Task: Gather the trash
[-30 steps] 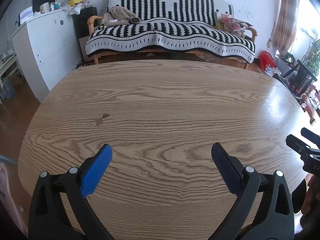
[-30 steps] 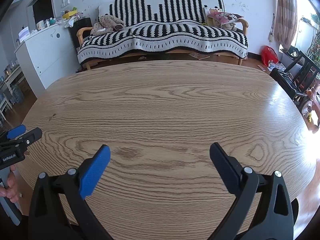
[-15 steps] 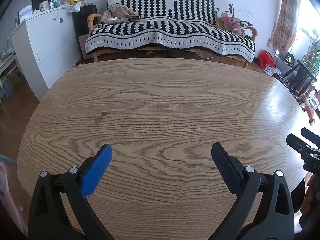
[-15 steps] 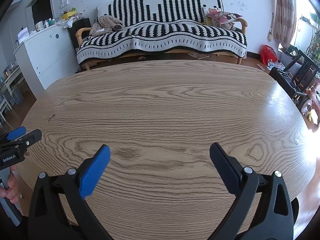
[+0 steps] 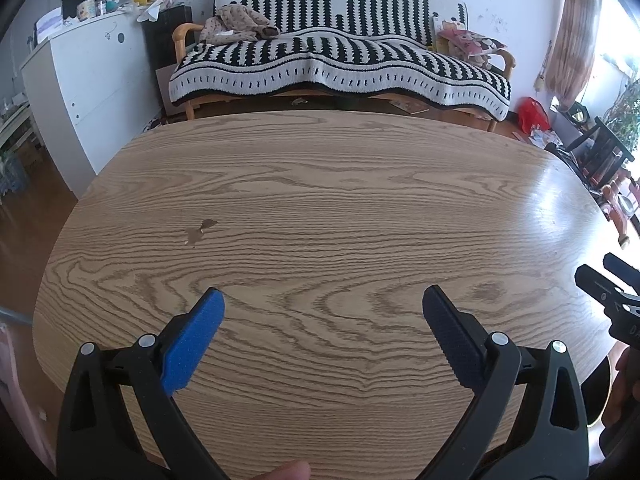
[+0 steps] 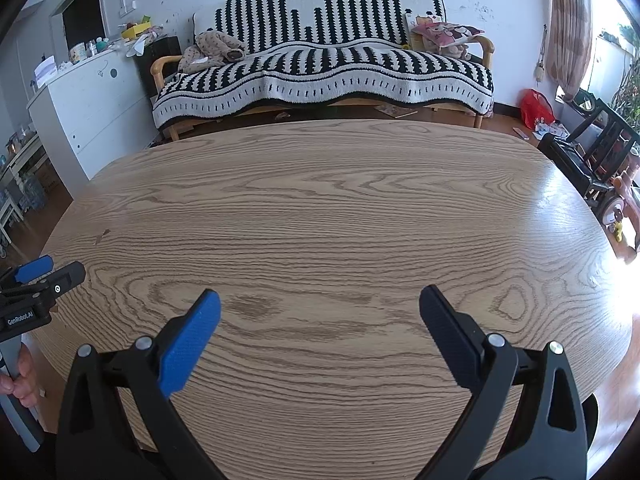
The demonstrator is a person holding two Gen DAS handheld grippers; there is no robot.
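Oak-grain table under both tools, left gripper and right gripper spread wide and empty. No clear trash anywhere; only small brown flecks ahead-left of left fingers, possibly stains. If scraps, probably light and thin: pinch at an edge.

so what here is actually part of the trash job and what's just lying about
Part of the job:
left gripper, jaws open
right gripper, jaws open
small brown scrap on the table

Just lying about:
striped sofa
stuffed toy
red bag
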